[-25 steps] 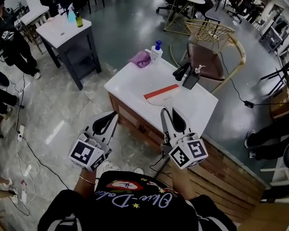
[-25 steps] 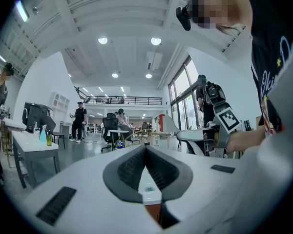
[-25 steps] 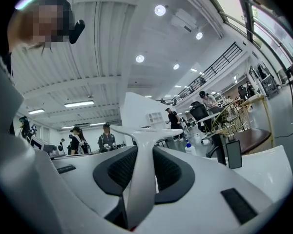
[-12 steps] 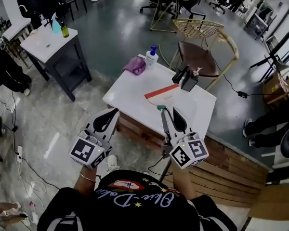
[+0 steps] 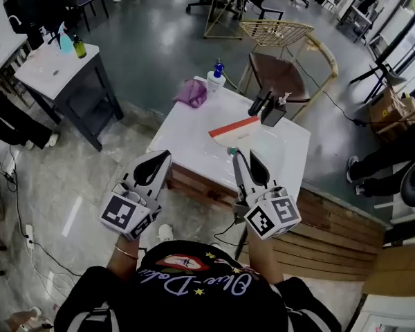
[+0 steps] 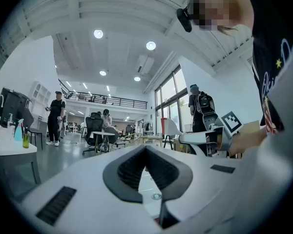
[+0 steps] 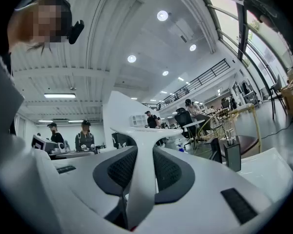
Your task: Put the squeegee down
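The squeegee (image 5: 233, 127) has a red blade strip and a pale fan-shaped body. In the head view it hangs over the near part of the white table (image 5: 190, 126). My right gripper (image 5: 243, 156) is shut on its white handle (image 7: 142, 179), and the T-shaped head (image 7: 146, 129) rises just past the jaws in the right gripper view. My left gripper (image 5: 163, 156) is held to the left, short of the table's front edge. Its jaws are shut with nothing between them, as the left gripper view (image 6: 146, 146) also shows.
On the table stand a blue-capped pump bottle (image 5: 216, 77), a purple cloth (image 5: 191, 92) and a black holder (image 5: 266, 108). A wicker chair (image 5: 290, 64) stands behind it, a dark side table (image 5: 52, 68) at far left, and wooden boards (image 5: 325, 244) at right. People stand in the background.
Both grippers have moved forward and now sit closer to the white table. The squeegee has stayed in the right gripper's jaws throughout. The left jaws have stayed shut.
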A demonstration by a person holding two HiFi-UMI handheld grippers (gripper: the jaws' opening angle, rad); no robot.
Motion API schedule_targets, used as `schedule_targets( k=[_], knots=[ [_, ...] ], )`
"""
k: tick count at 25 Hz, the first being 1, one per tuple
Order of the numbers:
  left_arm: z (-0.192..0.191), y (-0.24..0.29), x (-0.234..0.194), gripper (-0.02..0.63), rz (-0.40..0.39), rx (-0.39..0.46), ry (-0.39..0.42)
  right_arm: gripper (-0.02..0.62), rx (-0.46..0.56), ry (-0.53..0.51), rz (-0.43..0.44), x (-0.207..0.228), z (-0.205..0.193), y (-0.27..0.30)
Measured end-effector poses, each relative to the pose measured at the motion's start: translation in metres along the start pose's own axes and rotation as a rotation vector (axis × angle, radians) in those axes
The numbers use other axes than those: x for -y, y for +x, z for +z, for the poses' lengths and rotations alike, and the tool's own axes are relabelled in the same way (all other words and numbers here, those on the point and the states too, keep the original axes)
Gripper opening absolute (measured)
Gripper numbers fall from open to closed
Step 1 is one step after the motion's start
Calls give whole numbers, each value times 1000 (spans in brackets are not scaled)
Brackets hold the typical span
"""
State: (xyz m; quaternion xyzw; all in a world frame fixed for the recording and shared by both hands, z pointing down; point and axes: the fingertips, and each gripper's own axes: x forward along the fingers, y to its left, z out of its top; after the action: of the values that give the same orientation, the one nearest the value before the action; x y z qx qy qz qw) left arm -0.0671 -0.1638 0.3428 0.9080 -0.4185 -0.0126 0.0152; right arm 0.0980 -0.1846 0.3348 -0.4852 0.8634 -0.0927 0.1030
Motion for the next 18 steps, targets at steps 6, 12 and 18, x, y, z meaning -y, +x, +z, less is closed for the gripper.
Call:
schedule_targets(
  k=[6, 12, 18],
  knots=[
    [-4, -1, -18, -6, -20, 1, -14, 117, -4, -17, -28, -8, -6, 11],
    [-2, -2, -34, -6, -55, 11, -24, 117, -10, -22, -55, -17, -10, 22],
    [-2, -8, -50, -6, -75, 12, -23, 118, -6, -34, -78, -30, -14, 32]
  ],
)
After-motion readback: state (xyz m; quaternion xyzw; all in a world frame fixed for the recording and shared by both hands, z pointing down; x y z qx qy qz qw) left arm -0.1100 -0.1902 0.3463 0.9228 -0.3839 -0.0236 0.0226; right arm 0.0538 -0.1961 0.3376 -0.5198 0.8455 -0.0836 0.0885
